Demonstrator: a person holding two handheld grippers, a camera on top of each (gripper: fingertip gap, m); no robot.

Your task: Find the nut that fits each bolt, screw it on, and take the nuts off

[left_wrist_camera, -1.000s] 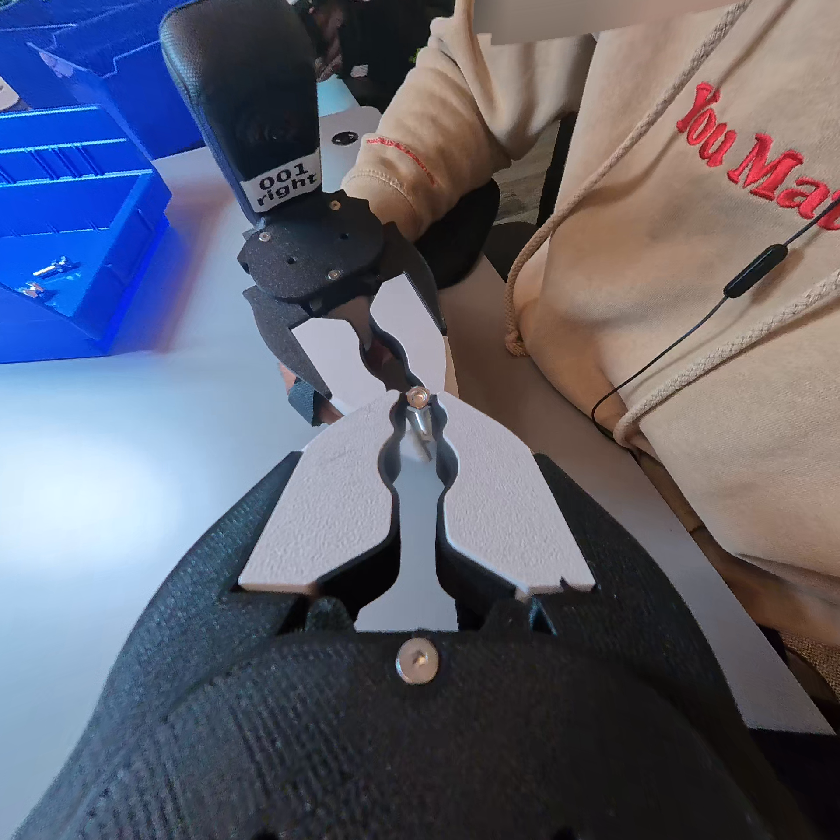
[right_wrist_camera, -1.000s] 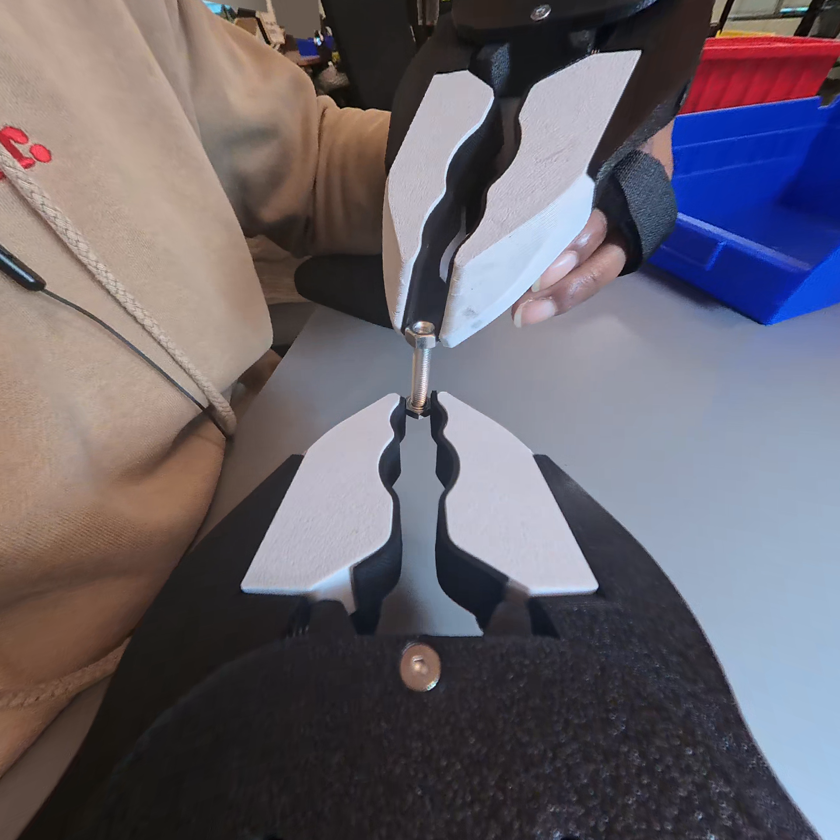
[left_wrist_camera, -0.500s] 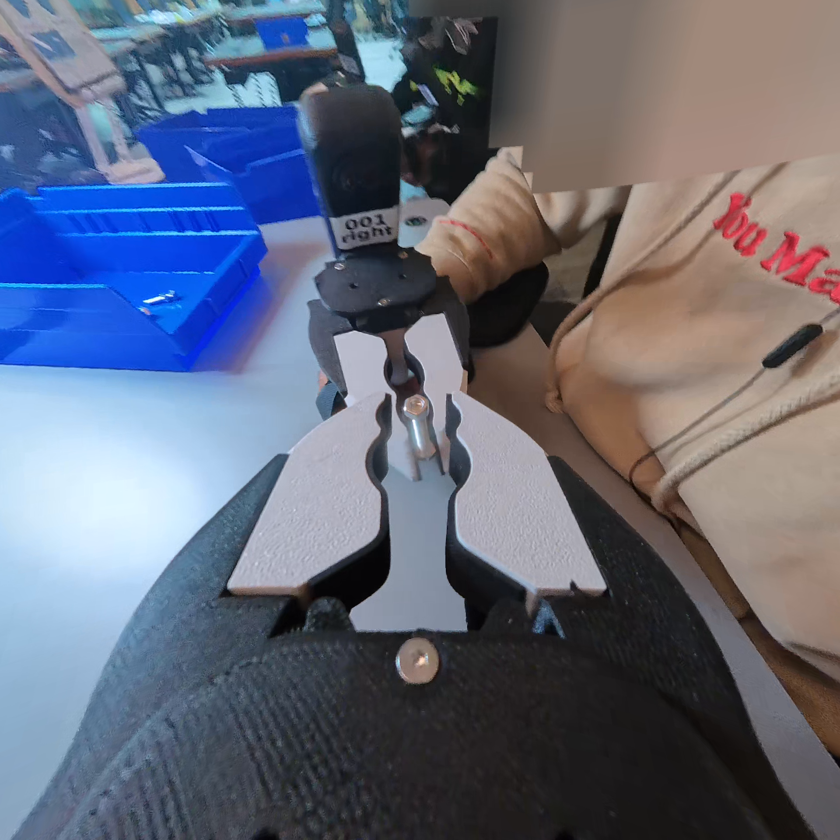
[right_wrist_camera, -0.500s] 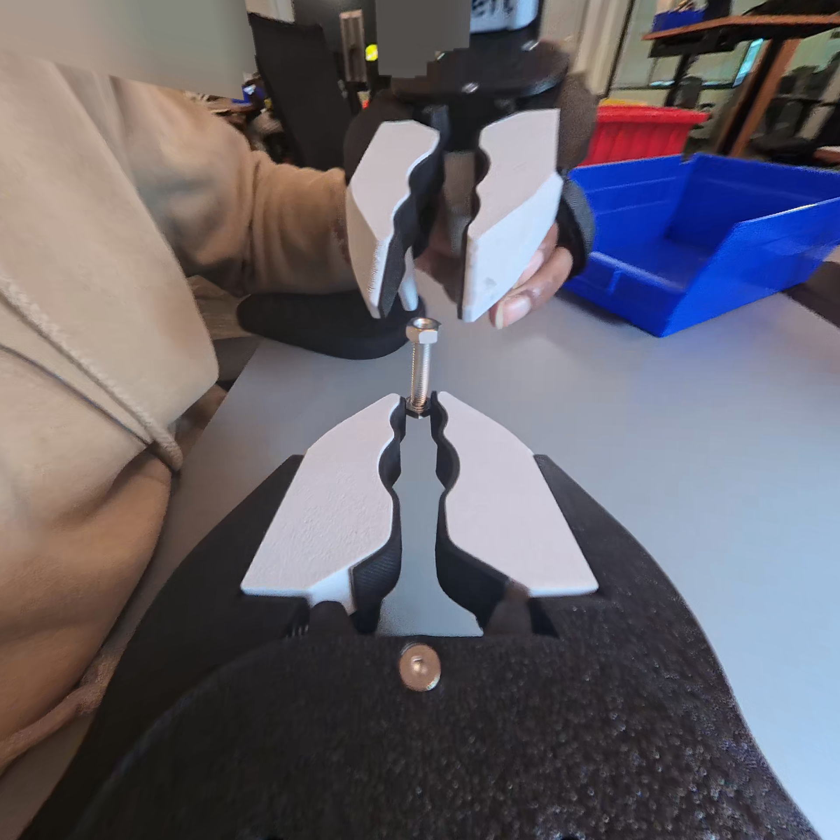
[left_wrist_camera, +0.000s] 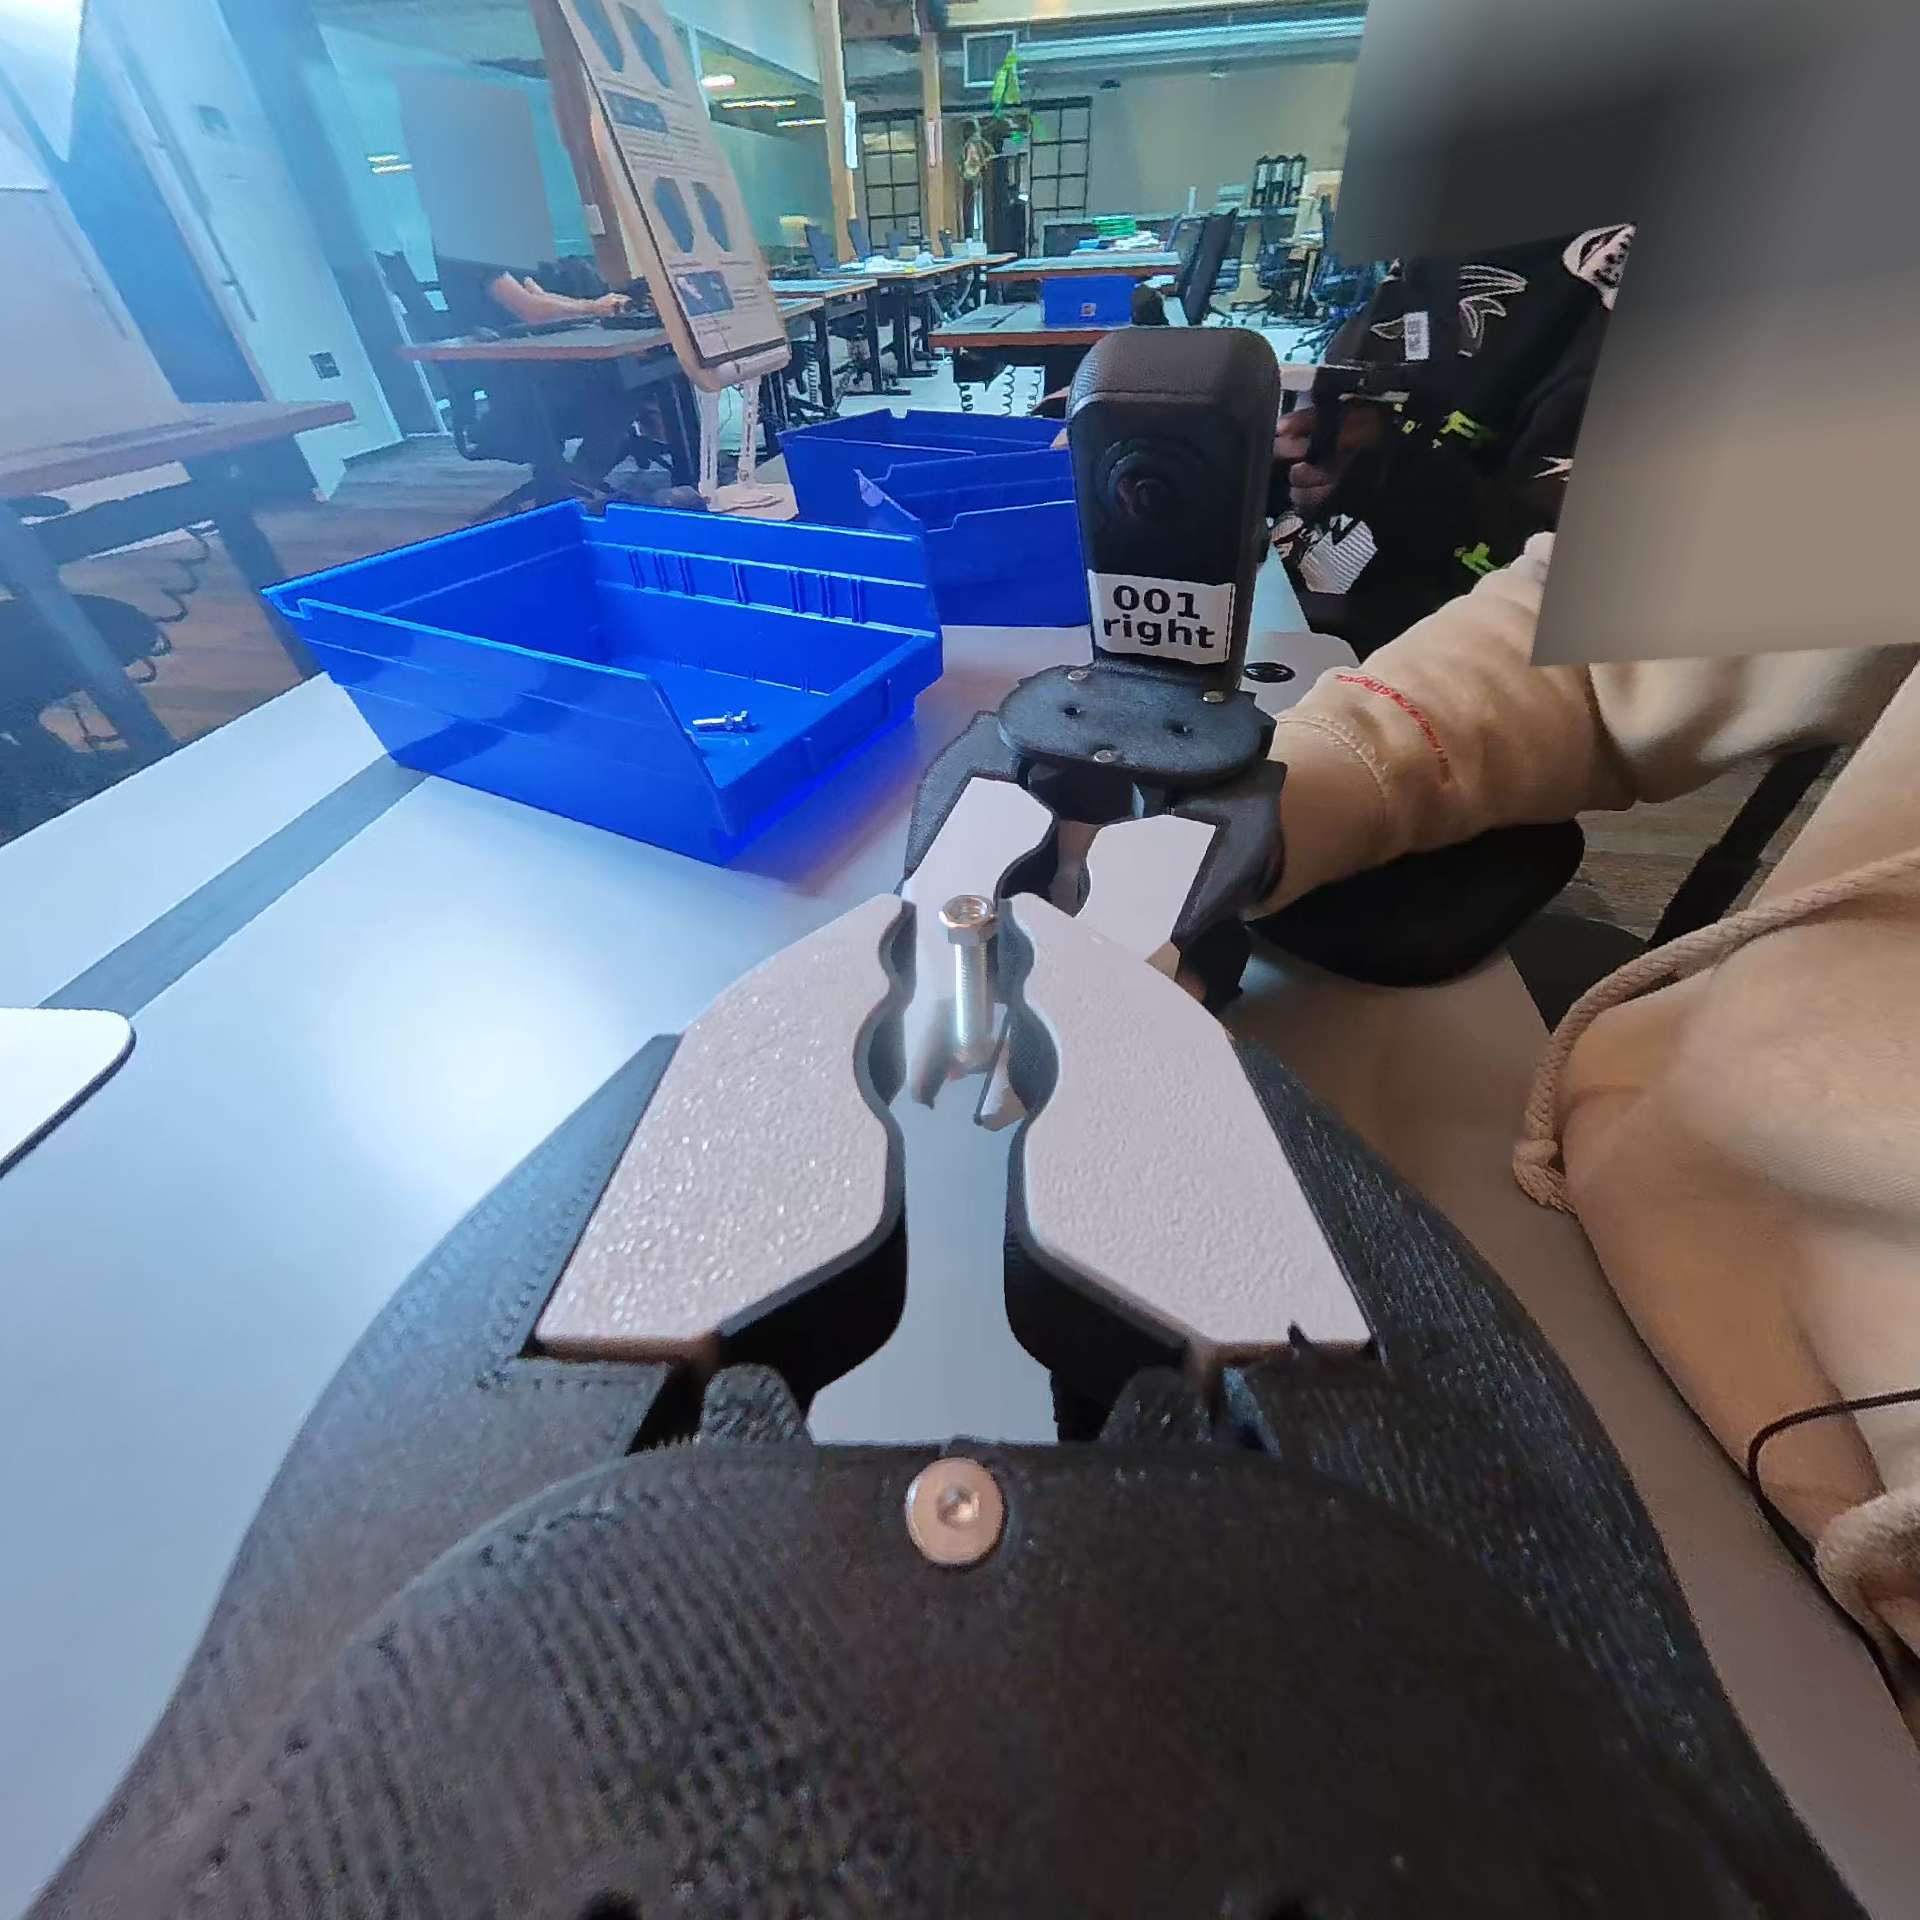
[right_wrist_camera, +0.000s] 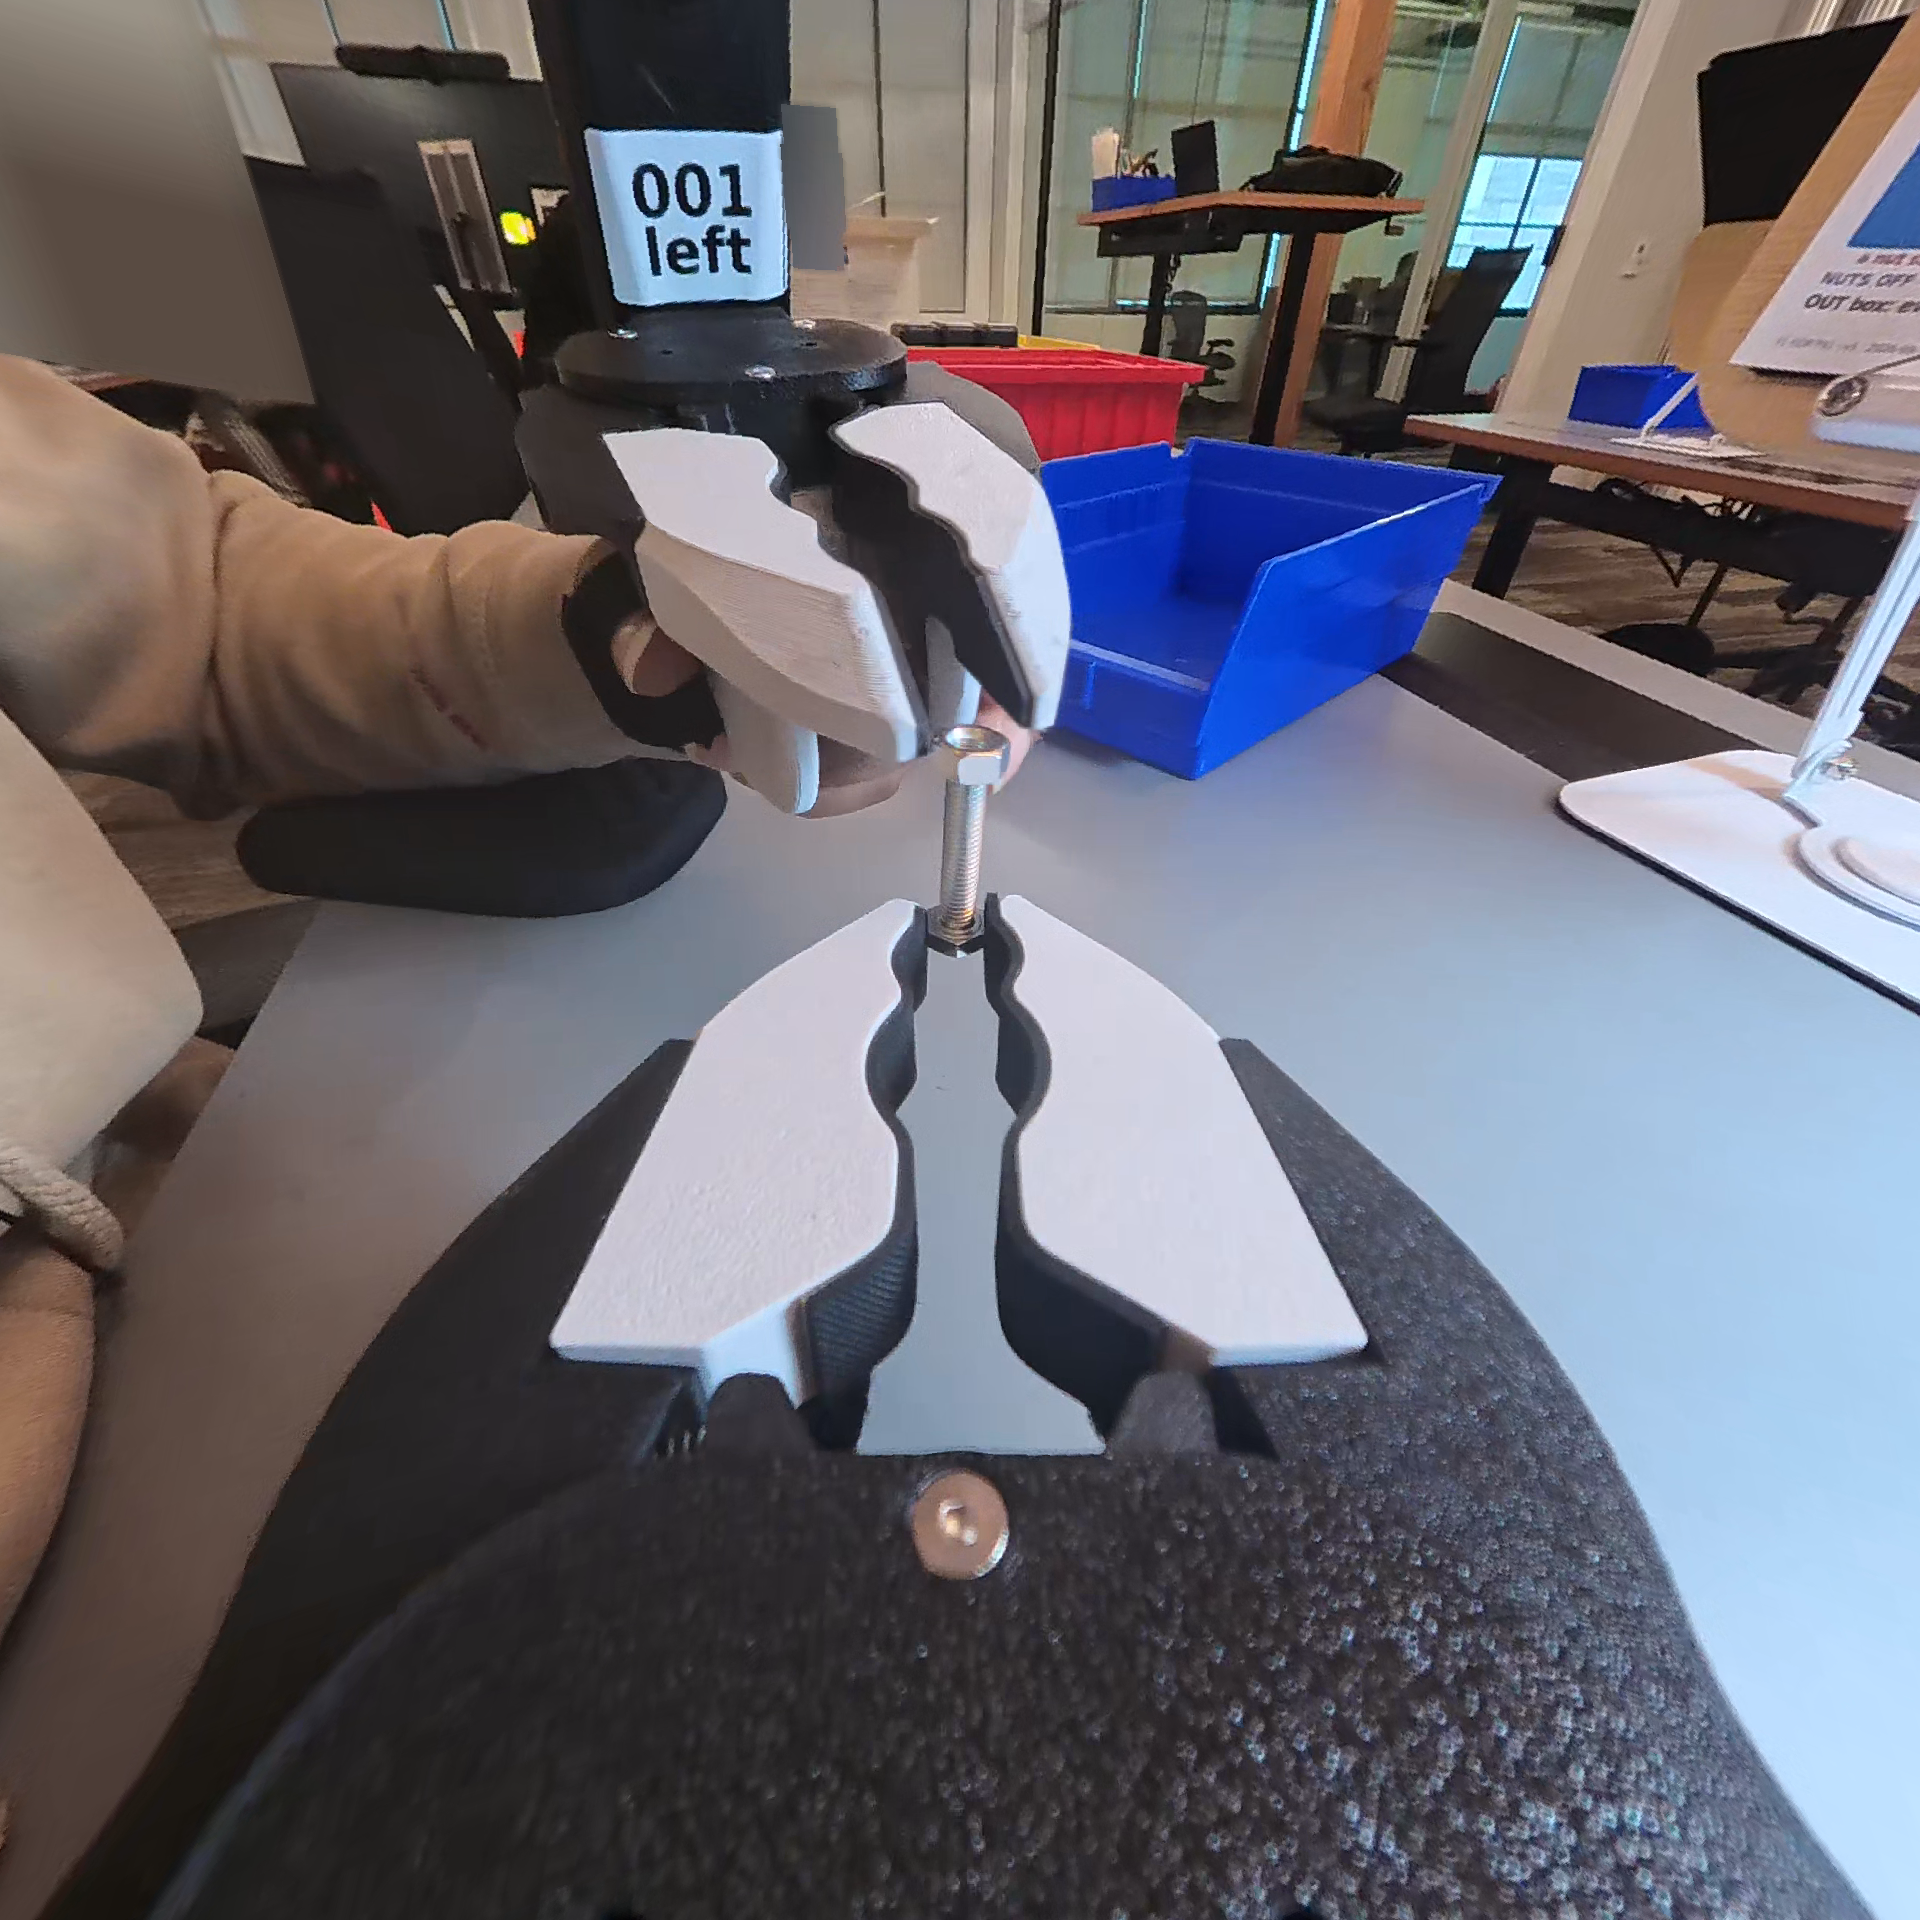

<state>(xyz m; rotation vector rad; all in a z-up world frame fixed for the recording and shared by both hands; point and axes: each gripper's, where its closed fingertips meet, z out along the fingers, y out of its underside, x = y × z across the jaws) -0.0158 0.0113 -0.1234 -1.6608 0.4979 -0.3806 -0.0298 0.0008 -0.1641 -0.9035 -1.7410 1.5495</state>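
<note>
The right gripper [right_wrist_camera: 961, 920] is clamped on a nut [right_wrist_camera: 958, 928] at its tips, and the bolt [right_wrist_camera: 963, 831] stands upright from it, head up, above the tabletop [right_wrist_camera: 1403, 1039] near its front edge. The left gripper [left_wrist_camera: 961, 920] has its fingers apart around the bolt head — close on either side, not gripping. A blue bin [left_wrist_camera: 623, 665] sits toward the far edge, with small hardware [left_wrist_camera: 724, 719] inside.

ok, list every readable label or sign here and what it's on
Wording not quoted; bearers only.
White sticker on black camera housing, left wrist view: legible.
Second white sticker, right wrist view, likewise: legible.
Sign board: too small.
Sign card: cut off, blurred.
Sleeve lettering: too small.
</note>
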